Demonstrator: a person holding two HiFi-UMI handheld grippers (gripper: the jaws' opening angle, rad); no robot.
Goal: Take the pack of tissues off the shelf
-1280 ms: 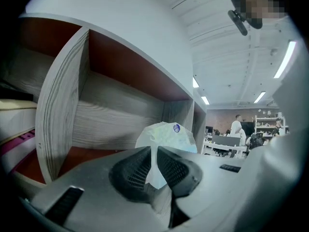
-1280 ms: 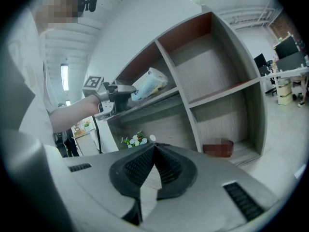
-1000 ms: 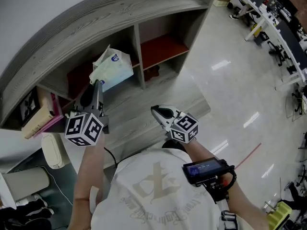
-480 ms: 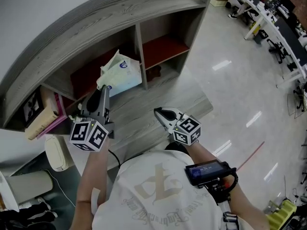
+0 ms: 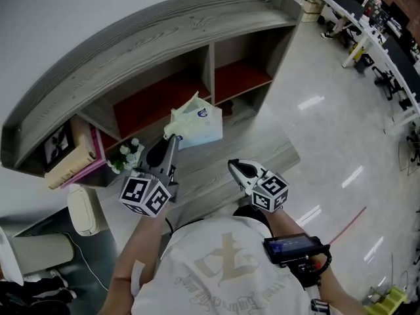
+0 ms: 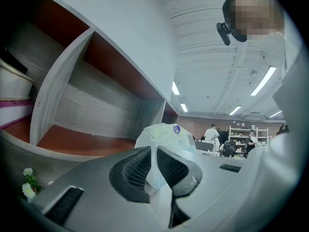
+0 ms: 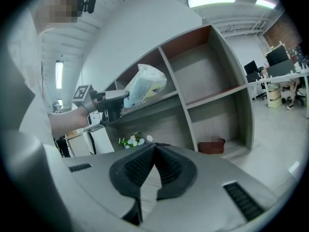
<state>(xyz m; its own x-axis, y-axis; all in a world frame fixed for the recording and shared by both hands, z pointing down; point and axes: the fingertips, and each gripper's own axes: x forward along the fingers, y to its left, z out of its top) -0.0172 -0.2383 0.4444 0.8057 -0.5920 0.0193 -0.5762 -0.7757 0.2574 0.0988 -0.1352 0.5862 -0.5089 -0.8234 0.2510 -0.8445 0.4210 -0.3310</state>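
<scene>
On my left gripper (image 5: 172, 142) the jaws pinch the tissue pack (image 5: 195, 125) by its wrapper, carrying it clear of the shelf (image 5: 164, 51). My right gripper (image 5: 235, 167) is idle, its jaws pressed together on nothing.

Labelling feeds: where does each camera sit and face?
Head view: on the head, steeply down at shelf; forearms, left gripper, right gripper show.
Left gripper view: on left gripper, toward shelf; its fingers pinch the pack of tissues.
Right gripper view: on right gripper, toward shelf; its shut fingers, left forearm show.
All share the pack.
</scene>
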